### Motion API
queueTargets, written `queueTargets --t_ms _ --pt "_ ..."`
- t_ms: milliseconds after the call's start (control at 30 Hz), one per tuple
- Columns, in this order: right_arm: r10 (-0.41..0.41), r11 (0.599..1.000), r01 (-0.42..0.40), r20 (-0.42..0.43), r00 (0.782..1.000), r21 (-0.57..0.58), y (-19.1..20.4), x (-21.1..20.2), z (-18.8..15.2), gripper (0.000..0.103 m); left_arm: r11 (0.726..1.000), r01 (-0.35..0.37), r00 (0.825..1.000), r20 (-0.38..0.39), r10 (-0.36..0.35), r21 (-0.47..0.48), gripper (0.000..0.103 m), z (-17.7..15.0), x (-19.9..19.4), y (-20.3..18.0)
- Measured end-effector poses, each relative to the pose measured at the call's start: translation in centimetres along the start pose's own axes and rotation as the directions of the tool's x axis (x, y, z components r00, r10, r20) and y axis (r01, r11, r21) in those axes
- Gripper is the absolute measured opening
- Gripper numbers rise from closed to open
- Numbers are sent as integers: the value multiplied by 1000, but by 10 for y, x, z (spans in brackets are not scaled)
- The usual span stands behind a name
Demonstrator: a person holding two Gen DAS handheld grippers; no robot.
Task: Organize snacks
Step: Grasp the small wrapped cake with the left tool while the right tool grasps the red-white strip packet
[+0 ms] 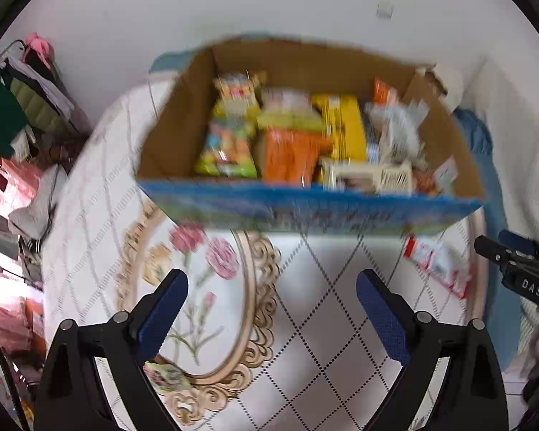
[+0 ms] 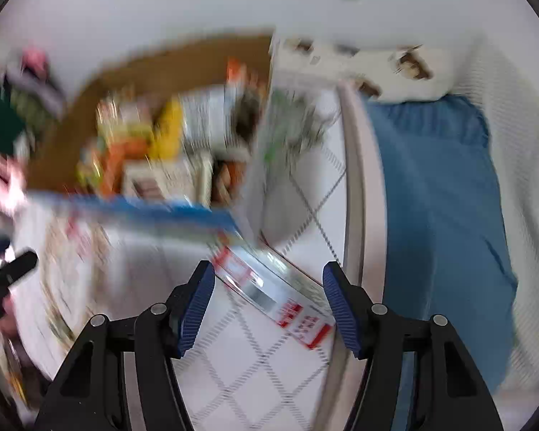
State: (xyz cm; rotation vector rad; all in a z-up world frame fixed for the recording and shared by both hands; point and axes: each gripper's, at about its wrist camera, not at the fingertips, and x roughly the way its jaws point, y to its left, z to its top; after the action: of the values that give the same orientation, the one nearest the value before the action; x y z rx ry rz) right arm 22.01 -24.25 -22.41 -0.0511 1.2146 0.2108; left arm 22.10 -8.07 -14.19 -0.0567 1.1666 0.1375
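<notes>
A cardboard box with a blue front holds several snack packs: a colourful bag, an orange pack and a yellow box. It shows blurred in the right wrist view. A red, white and clear packet lies flat on the table by the box's right corner; it also shows in the left wrist view. My right gripper is open, its fingers on either side of and above the packet. My left gripper is open and empty over the tablecloth, in front of the box.
The round table wears a white cloth with a diamond grid and a flower print. A blue cushion or seat lies right of the table. Clothes hang at the left. A white wall stands behind.
</notes>
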Motion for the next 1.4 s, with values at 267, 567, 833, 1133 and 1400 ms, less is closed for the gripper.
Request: queueTargets --t_ms 267,567,833,1133,1400 --pt "9 947 -88 -249 968 -309 11 101 -5 74 1000 11 985 -171 -7 25 96 -29 72 -29" --pt "100 979 -147 -292 951 -144 13 104 -33 67 999 47 974 -220 -47 -2 96 -52 75 -16" --pt "136 991 -129 -284 949 43 63 85 -104 62 998 27 974 -224 -37 -49 96 -84 38 59" --pt "161 987 -156 -301 940 41 136 80 -144 62 980 -48 944 -330 -19 -194 96 -148 32 175" --pt "143 990 -131 -304 942 61 147 82 -134 66 949 31 908 -387 -158 -313 96 -184 67 203"
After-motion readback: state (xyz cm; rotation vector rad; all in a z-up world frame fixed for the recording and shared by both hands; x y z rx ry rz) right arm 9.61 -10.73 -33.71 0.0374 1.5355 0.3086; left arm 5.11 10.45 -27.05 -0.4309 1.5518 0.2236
